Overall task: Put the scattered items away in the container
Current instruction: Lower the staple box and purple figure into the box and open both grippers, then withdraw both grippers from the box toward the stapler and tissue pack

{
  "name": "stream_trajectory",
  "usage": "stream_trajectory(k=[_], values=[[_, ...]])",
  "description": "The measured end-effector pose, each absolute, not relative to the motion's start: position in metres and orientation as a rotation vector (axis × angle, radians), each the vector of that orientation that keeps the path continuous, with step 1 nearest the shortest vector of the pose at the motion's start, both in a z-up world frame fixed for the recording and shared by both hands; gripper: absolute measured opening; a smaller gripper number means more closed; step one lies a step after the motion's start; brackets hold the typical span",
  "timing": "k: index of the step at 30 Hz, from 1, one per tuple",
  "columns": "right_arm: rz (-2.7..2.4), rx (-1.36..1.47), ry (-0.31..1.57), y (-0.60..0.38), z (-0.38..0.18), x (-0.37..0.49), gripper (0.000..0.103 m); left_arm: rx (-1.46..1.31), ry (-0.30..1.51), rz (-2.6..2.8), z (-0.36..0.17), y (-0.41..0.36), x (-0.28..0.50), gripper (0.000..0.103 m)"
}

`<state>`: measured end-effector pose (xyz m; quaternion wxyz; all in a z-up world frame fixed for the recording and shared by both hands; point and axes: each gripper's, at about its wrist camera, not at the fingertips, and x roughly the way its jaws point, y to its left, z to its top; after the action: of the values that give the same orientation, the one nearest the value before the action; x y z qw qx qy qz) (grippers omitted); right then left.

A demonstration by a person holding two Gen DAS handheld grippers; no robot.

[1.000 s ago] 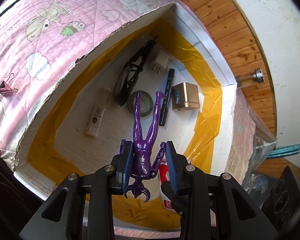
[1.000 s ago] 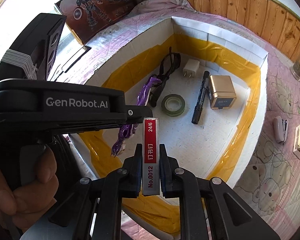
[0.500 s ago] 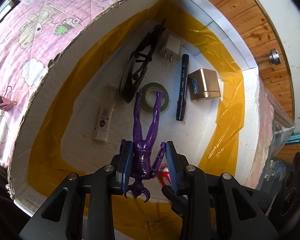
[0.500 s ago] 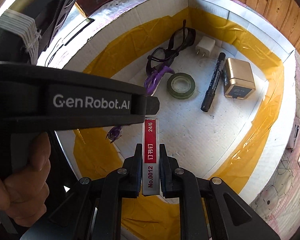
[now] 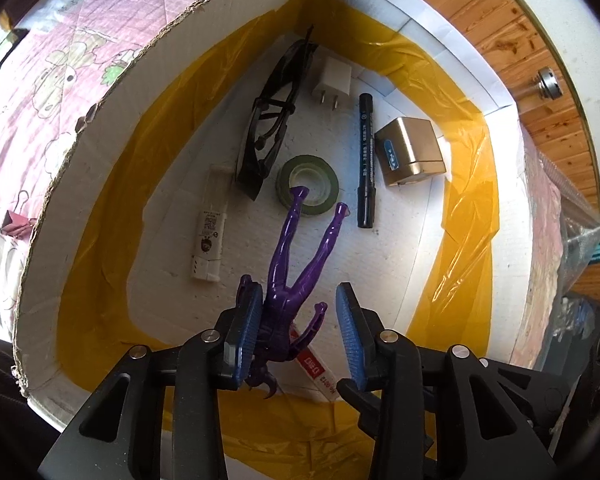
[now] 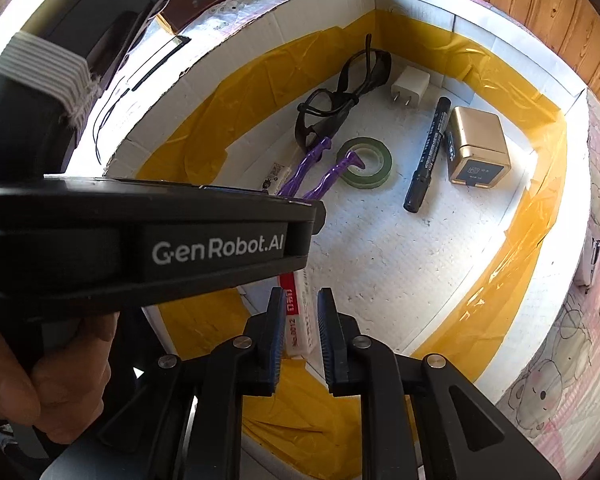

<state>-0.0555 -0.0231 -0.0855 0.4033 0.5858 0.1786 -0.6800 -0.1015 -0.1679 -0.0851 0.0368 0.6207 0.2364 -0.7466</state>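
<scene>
Both grippers hang over a white cardboard box (image 5: 100,160) lined with yellow tape. My left gripper (image 5: 300,324) is open; the purple figure (image 5: 296,272) leans against its left pad, head down, legs pointing into the box. My right gripper (image 6: 298,320) is open; the red-and-white staple box (image 6: 296,312) sits loose between its pads, tilted, and shows under the left gripper in the left wrist view (image 5: 314,368). The figure's legs (image 6: 312,168) show past the left gripper's body (image 6: 140,240).
In the box lie black glasses (image 5: 272,120), a white charger (image 5: 334,80), a green tape roll (image 5: 308,184), a black marker (image 5: 366,160), a gold cube (image 5: 412,152) and a white stick (image 5: 208,232). A binder clip (image 5: 16,224) lies on the pink quilt. A stapler (image 6: 590,256) lies outside.
Both grippers have moved lower into the box and opened. The purple figure has tipped to the left pad; the staple box has slipped and tilted between the right pads.
</scene>
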Motion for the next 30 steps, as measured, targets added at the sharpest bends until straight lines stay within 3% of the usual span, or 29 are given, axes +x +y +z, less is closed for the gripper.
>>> stream_trajectory(k=[6, 17, 30], values=[[-1.732, 1.469, 0.428, -0.016, -0.078, -0.047, 0.018, 1.875, 0.669, -2.321, -0.075, -0.166, -0.096, 0.046], [-1.776, 1.419, 0.340, 0.001, -0.058, -0.057, 0.029, 1.835, 0.596, -2.376, -0.056, -0.156, -0.085, 0.046], [-1.841, 1.330, 0.191, 0.030, -0.038, -0.053, 0.033, 1.751, 0.487, -2.456, -0.032, -0.145, -0.072, 0.046]])
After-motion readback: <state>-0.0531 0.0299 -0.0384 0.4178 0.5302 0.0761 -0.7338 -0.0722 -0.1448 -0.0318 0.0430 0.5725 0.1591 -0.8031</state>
